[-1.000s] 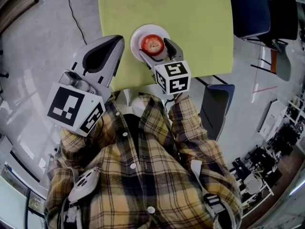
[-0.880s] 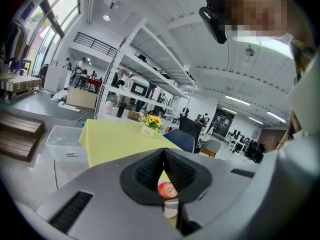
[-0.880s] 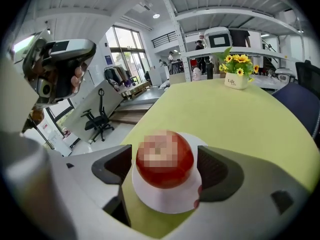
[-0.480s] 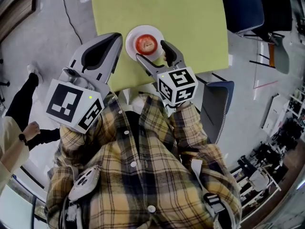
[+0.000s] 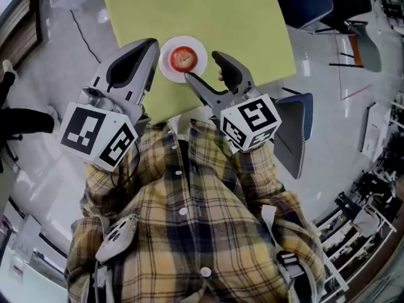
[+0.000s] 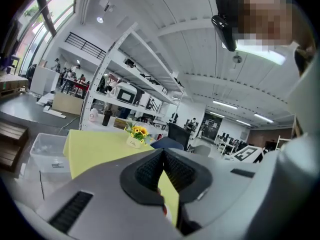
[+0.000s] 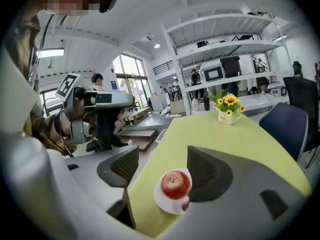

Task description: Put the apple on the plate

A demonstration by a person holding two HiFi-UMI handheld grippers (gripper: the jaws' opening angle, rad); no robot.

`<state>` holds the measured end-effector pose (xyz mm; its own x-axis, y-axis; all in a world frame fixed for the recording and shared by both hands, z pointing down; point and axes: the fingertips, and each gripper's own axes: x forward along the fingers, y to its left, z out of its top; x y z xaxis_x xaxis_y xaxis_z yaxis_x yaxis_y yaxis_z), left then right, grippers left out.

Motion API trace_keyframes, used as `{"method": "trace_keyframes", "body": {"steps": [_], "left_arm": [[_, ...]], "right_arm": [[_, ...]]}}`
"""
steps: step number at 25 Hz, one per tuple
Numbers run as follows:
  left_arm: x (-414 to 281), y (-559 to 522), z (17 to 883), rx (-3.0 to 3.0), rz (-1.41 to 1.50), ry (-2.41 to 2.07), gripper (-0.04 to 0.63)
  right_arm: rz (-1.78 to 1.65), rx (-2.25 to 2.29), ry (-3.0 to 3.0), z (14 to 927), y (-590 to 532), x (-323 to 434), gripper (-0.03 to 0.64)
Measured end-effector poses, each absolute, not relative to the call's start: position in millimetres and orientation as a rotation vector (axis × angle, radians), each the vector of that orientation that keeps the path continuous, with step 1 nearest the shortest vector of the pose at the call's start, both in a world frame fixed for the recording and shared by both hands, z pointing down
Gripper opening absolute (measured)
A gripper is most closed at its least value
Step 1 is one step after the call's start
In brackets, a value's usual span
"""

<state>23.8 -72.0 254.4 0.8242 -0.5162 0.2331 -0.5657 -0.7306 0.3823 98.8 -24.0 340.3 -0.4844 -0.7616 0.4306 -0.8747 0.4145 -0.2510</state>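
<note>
A red apple (image 5: 183, 58) (image 7: 175, 184) lies on a small white plate (image 5: 197, 69) (image 7: 164, 204) near the front edge of the yellow-green table (image 5: 240, 24) (image 7: 220, 139). My right gripper (image 5: 203, 67) (image 7: 162, 168) hangs above and just short of the plate. It is open, its jaws have just been closing a little, and nothing is between its pads (image 7: 204, 173). My left gripper (image 5: 150, 49) (image 6: 162, 165) is shut and empty, raised over the table's left front corner. It also shows in the right gripper view, the left gripper (image 7: 100, 101) at the left.
A small pot of yellow flowers (image 7: 227, 115) (image 6: 136, 134) stands at the table's far end. Blue chairs (image 5: 295, 131) (image 7: 286, 126) stand to the right of the table. A person's leg (image 5: 25, 120) shows on the floor at left. Shelving fills the background.
My right gripper has lifted off the apple and drawn back toward my body, leaving the apple on the plate. My left gripper has risen slightly.
</note>
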Motion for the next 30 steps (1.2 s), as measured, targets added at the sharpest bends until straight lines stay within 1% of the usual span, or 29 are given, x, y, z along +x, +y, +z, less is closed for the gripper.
{"method": "trace_keyframes", "body": {"steps": [4, 8, 10, 12, 15, 17, 19, 24, 30], "left_arm": [[31, -74, 242, 2.592, 0.126, -0.780, 0.008], [49, -71, 228, 2.640, 0.100, -0.726, 0.008], [55, -69, 223, 2.658, 0.088, -0.700, 0.008], [59, -72, 224, 2.673, 0.082, -0.676, 0.008], [66, -79, 244, 2.689, 0.068, -0.642, 0.008], [73, -77, 249, 2.699, 0.070, -0.628, 0.008], [81, -70, 236, 2.709, 0.085, -0.623, 0.008], [82, -59, 209, 2.703, 0.103, -0.623, 0.008], [79, -58, 228, 2.697, 0.098, -0.639, 0.008]], "right_arm": [[0.576, 1.516, -2.433, 307, -20, 108, 0.229], [0.535, 1.602, -2.460, 272, -15, 119, 0.184], [0.508, 1.641, -2.468, 257, -13, 122, 0.140], [0.489, 1.679, -2.473, 250, -15, 122, 0.097], [0.501, 1.735, -2.476, 264, -23, 126, 0.036], [0.521, 1.753, -2.477, 269, -22, 133, 0.017], [0.540, 1.761, -2.483, 256, -15, 139, 0.000], [0.524, 1.732, -2.480, 227, -3, 137, -0.003], [0.521, 1.710, -2.478, 247, -4, 137, -0.003]]}}
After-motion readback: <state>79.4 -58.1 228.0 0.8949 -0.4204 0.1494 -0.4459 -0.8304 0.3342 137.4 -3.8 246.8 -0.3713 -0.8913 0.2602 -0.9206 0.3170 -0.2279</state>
